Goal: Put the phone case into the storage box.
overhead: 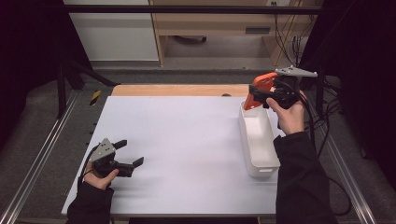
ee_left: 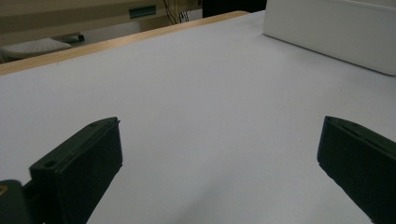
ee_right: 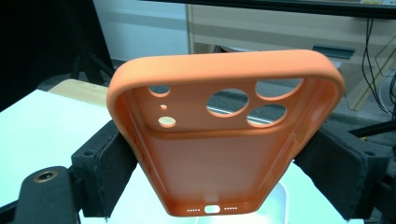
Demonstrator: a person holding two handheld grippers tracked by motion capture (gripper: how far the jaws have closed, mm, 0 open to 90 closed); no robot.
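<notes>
An orange phone case (overhead: pixel 256 90) hangs in the air over the far end of a long white bin (overhead: pixel 258 140), with my right gripper (overhead: pixel 268 95) shut on its two long sides. In the right gripper view the orange phone case (ee_right: pixel 224 135) shows its hollow inside and camera holes, clamped between both black jaws. My left gripper (overhead: pixel 129 153) rests low at the table's near left, held by a hand, jaws wide apart with nothing between them. The left gripper view shows bare white tabletop between its fingers (ee_left: pixel 79 168), and the white bin (ee_left: pixel 336 32) farther off.
The white table (overhead: pixel 177 140) has a wooden strip (overhead: pixel 177 89) along its far edge. Behind it stand a wooden cabinet (overhead: pixel 219 28) and hanging cables (overhead: pixel 289 42). Metal rails (overhead: pixel 42 154) run along both sides of the table.
</notes>
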